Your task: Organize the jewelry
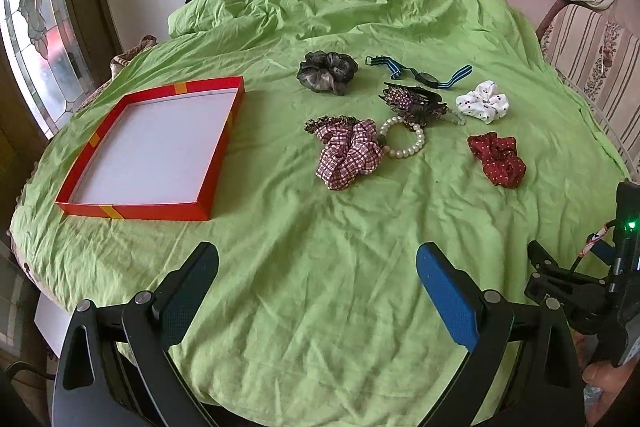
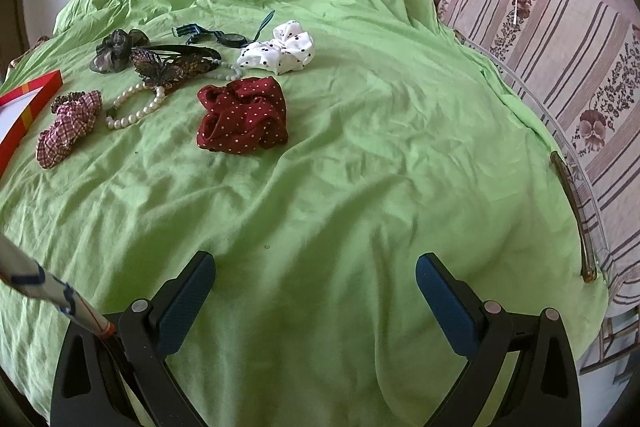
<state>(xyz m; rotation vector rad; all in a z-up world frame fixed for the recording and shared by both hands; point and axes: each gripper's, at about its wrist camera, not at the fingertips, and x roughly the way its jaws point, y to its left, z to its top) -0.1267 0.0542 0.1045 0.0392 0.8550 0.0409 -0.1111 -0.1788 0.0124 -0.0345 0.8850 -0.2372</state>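
Jewelry and hair pieces lie scattered on the green bedsheet [image 1: 320, 227], none yet in the red box [image 1: 132, 211], which sits empty on the bed to their left. Items noted: a pearl bracelet [image 1: 404, 143] touching a checked scrunchie [image 1: 348, 155], a beaded hair clip [image 1: 412, 99] just beyond the bracelet, a grey scrunchie [image 1: 326, 71], a striped strap [image 1: 420, 73], a white dotted scrunchie [image 2: 280, 53] and a red dotted scrunchie [image 2: 242, 119]. The left claw [image 1: 318, 283] hangs over bare sheet with its fingers wide apart and nothing between them; the right claw [image 2: 316, 287] is likewise spread and empty. All items lie well ahead of both claws, the red dotted scrunchie nearest the right one, the box ahead and left of the left one. Judged step: the first pick. Recommended method: start with an item lying apart, such as the red dotted scrunchie, come down with the fingers straddling it and close on the bunched fabric without pinching the sheet. The bracelet and clip overlap, so lifting 1 risks dragging the other.
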